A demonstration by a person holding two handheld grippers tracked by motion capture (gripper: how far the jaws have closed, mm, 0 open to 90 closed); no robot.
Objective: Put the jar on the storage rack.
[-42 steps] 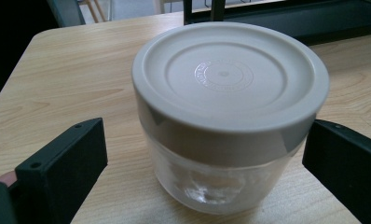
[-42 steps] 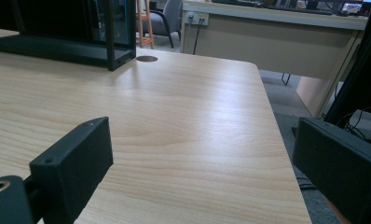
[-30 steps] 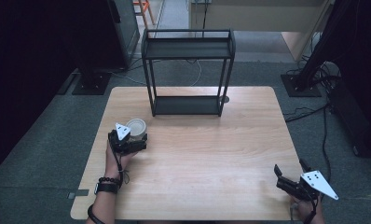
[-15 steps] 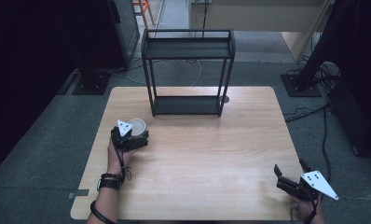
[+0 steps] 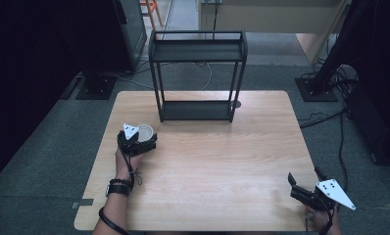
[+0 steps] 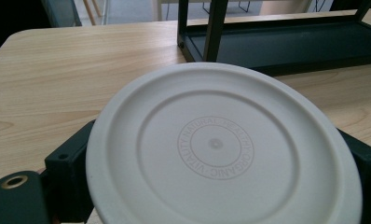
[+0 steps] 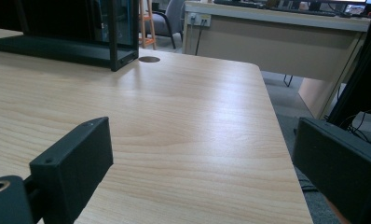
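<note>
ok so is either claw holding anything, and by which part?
Left claw grips the round white lidded container by its sides, below the lid rim. Right claw is open, holding nothing.

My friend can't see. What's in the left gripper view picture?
A round white container lid sits close up between the left gripper's two black jaws. Behind it, a black metal rack stands on the wooden table.

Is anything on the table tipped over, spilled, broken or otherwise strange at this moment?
Nothing stands out. The left gripper holds a white lidded container upright between its jaws, the black rack stands square on the wooden table, and the right gripper is open near the corner.
</note>
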